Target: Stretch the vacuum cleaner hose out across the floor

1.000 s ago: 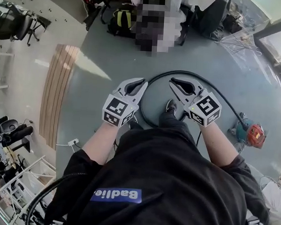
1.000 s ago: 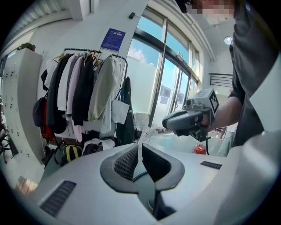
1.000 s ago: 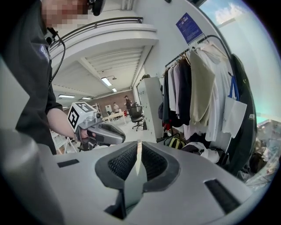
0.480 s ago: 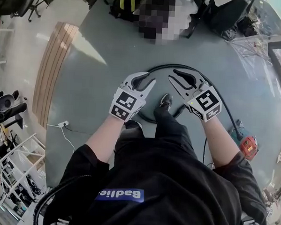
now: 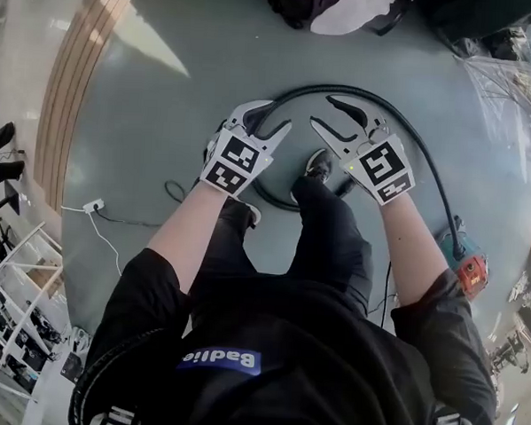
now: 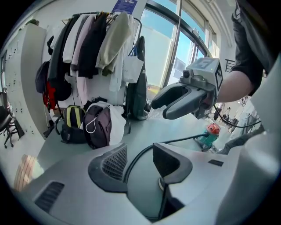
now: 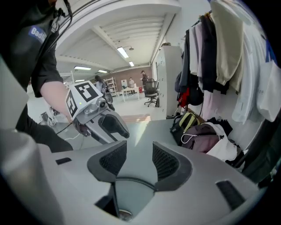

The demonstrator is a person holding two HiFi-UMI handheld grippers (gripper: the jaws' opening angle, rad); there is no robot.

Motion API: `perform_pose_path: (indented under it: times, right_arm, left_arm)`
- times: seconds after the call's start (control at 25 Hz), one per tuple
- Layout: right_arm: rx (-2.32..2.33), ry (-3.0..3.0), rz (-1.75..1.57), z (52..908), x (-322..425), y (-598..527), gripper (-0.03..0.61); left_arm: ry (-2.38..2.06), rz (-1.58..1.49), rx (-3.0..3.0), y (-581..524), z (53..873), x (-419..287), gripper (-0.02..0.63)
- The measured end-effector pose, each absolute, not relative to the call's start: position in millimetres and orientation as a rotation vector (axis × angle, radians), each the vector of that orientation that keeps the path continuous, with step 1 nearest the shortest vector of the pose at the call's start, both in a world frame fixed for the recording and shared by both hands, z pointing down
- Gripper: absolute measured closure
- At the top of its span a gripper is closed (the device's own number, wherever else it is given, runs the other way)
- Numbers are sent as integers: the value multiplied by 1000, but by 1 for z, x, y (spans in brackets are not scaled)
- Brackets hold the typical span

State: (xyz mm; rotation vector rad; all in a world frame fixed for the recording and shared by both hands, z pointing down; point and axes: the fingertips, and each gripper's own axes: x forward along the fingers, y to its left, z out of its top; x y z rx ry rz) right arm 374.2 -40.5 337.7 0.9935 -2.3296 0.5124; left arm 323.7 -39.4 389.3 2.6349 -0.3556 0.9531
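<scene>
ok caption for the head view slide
Left gripper and right gripper, jaws just opening and empty, above the looped vacuum hose on the floor.

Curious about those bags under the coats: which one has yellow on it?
The black backpack, at the end away from the window; the bag beside it is dark purple with a white cord.

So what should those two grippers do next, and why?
Probably lower both onto the black hose and close. The left gripper and right gripper hang above its curve, their jaws have just been opening with nothing gripped, and the hose lies looped from the vacuum cleaner, not stretched.
</scene>
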Motion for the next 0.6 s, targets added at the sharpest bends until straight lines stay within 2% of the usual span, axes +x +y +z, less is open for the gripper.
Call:
perform_pose_path:
  times: [0.6]
  right_arm:
    - [603,-2088,243,683,380,-67,351]
  left_arm:
    - [-346,1330,2439,-38,765,294,388]
